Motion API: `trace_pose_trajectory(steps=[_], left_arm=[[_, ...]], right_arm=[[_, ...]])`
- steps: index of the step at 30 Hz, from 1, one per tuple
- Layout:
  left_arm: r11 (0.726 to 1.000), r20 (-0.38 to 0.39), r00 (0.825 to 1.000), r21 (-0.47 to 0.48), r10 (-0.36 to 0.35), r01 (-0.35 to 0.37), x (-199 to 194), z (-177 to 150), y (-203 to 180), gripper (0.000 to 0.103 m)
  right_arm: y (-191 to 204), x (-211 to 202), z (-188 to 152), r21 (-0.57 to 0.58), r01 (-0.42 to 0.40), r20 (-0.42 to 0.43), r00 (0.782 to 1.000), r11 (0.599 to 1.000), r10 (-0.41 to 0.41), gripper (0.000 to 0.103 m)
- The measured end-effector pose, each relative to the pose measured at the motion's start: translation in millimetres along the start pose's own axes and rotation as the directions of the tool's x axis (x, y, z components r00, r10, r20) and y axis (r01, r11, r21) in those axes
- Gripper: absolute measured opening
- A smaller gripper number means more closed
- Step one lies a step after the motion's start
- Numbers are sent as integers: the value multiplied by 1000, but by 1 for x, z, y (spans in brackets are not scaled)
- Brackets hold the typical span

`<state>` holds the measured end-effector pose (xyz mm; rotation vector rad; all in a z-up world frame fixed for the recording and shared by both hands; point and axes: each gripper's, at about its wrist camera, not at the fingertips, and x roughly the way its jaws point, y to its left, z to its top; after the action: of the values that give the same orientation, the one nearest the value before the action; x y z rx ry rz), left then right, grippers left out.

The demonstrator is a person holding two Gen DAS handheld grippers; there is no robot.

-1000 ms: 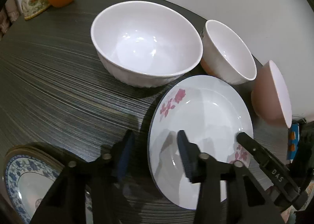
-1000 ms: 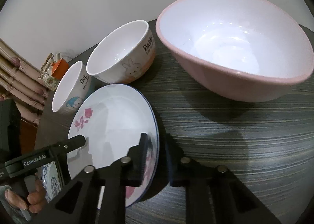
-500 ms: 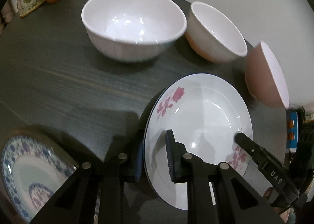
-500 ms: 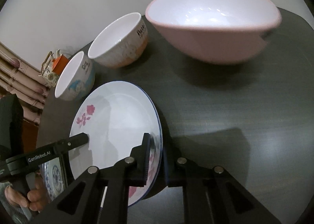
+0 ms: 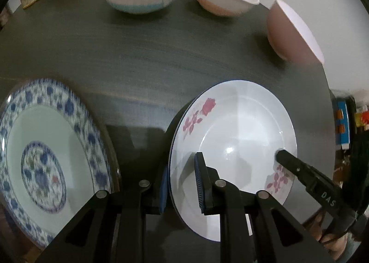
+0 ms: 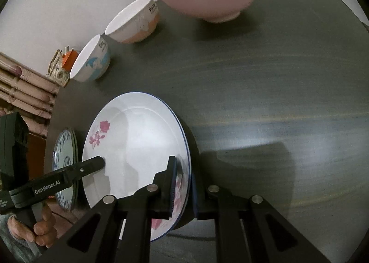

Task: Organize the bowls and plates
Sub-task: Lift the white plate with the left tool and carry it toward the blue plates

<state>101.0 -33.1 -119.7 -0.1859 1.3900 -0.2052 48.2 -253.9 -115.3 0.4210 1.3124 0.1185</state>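
Both tools are clamped on the rose plate (image 5: 233, 138): left tool (image 5: 182, 184) at its nine o'clock rim, right tool (image 6: 183, 188) at three, sharing the weight. It hangs over the tabletop (image 5: 161, 51), the blue plate (image 5: 46, 161) just beside it at nine o'clock, likely its stack.

Two fisheye views, each looking steeply down along a gripper's fingers at a dark table (image 5: 147, 60) from close above. The left wrist view sits over the near left rim of a white rose-patterned plate (image 5: 242, 124); the right wrist view sits over its opposite rim. Both show that plate, a blue-patterned plate (image 5: 46, 147) and three bowls beyond.
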Motion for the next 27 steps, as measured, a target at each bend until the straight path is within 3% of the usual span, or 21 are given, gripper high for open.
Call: trace_pose_trajectory(steps=[12, 27], left_arm=[[998, -43, 999, 50, -22, 24, -29, -48, 21, 17], [998, -47, 999, 53, -12, 14, -33, -45, 25, 17]], right_arm=[[4, -3, -18, -8, 22, -59, 998, 1000, -22, 14], [3, -3, -23, 2, 8, -79, 997, 1000, -8, 14]])
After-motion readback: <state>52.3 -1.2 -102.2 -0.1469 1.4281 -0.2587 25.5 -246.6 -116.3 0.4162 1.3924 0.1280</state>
